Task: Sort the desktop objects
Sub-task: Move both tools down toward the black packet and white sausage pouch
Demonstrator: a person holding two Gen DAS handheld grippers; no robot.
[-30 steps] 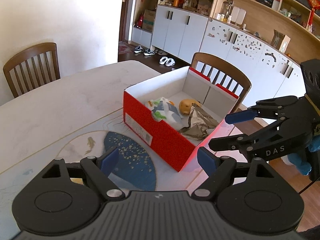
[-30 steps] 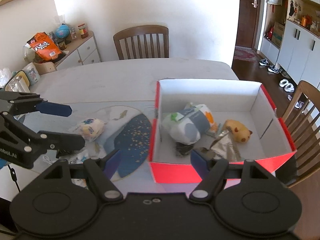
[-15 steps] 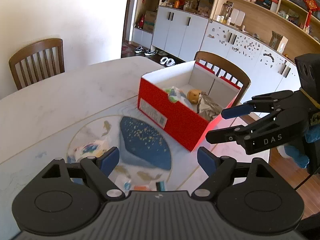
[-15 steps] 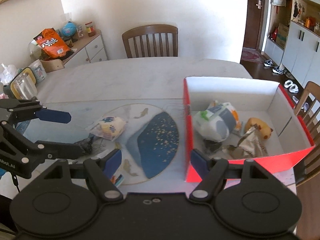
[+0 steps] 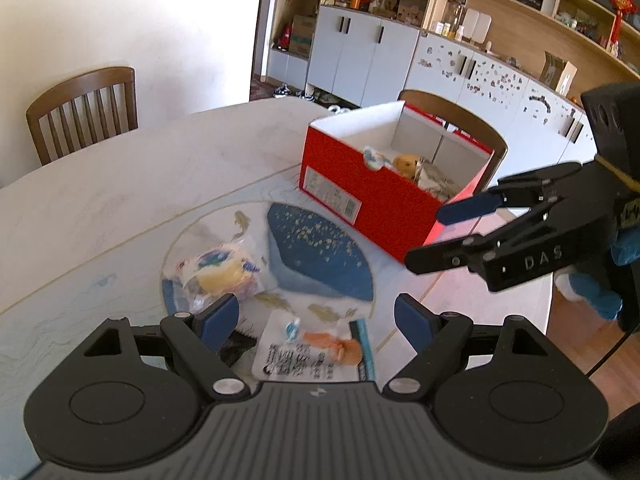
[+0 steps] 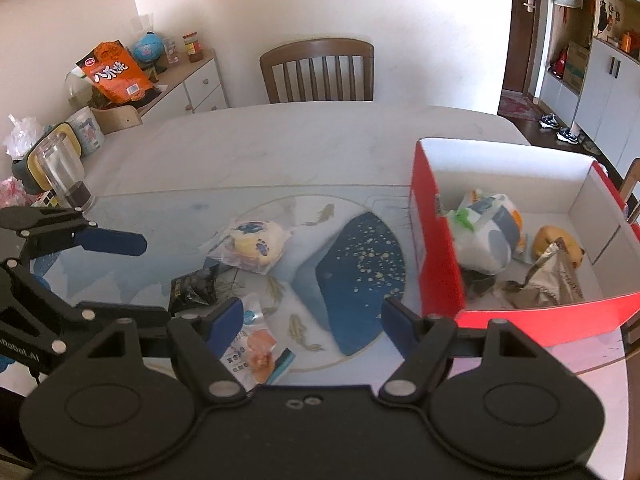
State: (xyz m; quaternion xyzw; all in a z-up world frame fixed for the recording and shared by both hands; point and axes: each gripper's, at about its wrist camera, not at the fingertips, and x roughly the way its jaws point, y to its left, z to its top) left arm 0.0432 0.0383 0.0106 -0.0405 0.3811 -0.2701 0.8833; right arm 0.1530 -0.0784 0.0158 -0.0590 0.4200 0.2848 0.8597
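A red box (image 6: 440,264) with a white inside stands open on the right side of the bench (image 6: 304,148), holding a white and blue pouch (image 6: 486,236), a yellow-brown toy (image 6: 550,238) and a crumpled silver wrapper (image 6: 556,280). To its left, on the blue and white mat (image 6: 360,264), we see three things lying loose: a clear-wrapped bun (image 6: 252,242) with blue print, a dark crumpled packet (image 6: 194,290) touching its near edge, and a white sachet (image 6: 250,354) with an orange picture nearest us.

Our left hand-held gripper (image 5: 316,316) hangs above the sachet with its blue-padded jaws spread wide and nothing between them; the bun lies just beyond its left finger (image 5: 218,318). Our right hand-held gripper (image 6: 312,318) is likewise wide open and empty, poised over the mat between the loose things and the box.

A wooden chair (image 6: 318,70) stands at the bench's far side. A clear tumbler (image 6: 62,174) sits at its left end, and an orange snack bag (image 6: 116,74) rests on the white cabinet (image 6: 200,84) behind.
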